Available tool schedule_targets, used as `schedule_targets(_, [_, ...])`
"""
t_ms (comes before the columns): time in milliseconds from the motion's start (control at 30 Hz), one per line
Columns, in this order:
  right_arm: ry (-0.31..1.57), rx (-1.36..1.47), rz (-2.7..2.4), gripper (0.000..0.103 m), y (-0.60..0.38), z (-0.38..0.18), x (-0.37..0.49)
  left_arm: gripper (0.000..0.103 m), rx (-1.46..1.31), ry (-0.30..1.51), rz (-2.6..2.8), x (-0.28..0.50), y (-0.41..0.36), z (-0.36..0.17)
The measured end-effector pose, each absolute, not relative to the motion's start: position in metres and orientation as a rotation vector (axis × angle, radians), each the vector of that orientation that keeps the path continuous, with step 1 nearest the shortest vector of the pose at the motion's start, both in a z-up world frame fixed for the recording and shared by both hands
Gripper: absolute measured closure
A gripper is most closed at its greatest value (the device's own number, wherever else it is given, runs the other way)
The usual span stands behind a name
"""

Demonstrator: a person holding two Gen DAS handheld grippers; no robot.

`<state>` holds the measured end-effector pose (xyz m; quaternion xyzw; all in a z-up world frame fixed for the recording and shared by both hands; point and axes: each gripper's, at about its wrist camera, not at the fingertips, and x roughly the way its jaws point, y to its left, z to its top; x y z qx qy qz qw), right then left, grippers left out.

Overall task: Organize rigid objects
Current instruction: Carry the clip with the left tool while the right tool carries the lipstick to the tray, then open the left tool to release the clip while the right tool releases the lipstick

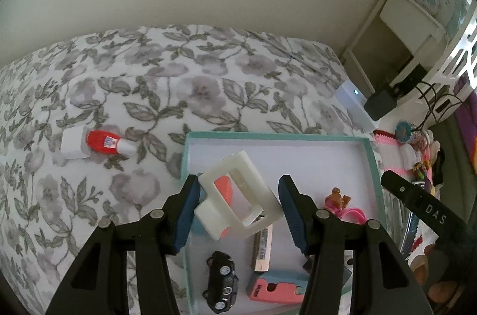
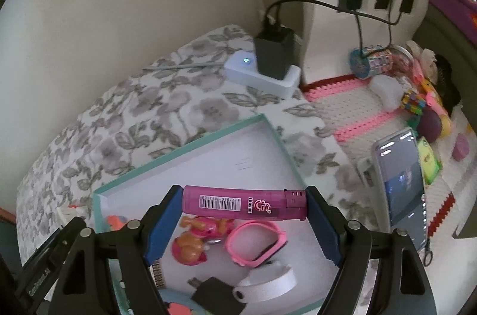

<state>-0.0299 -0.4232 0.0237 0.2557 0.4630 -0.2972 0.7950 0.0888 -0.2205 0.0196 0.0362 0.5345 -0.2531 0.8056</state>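
A teal-rimmed white box [image 1: 369,154] lies on the flowered bedspread; it also shows in the right wrist view [image 2: 268,133]. My left gripper [image 1: 238,210] is open above the box's left side, with a white and coral plastic piece [image 1: 238,195] between the fingers, touching only the left pad. In the box lie a black toy car [image 1: 223,282], a pink block [image 1: 274,289] and a wooden block [image 1: 262,249]. My right gripper [image 2: 244,210] is shut on a pink lighter [image 2: 244,203], held end to end above the box. Below it lie a pink watch [image 2: 256,243] and a toy figure [image 2: 190,243].
A red and white bottle [image 1: 104,143] and a white cap [image 1: 73,143] lie on the bedspread [image 1: 179,76] left of the box. A white power strip [image 2: 262,73] with a black adapter [image 2: 275,52] sits at the back. A phone [image 2: 401,187] and small toys [image 2: 423,106] lie right.
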Motion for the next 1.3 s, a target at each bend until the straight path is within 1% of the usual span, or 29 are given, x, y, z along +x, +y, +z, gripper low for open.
schedule_targets(400, [1.056, 0.546, -0.644, 0.02, -0.429, 0.003, -0.028, 0.047, 0.16, 1.173, -0.563, 0.077, -0.245, 0.001])
schedule_targets(1300, [1.165, 0.577, -0.622, 0.02, -0.427, -0.038, -0.021, 0.046, 0.183, 1.253, -0.533, 0.081, -0.243, -0.03])
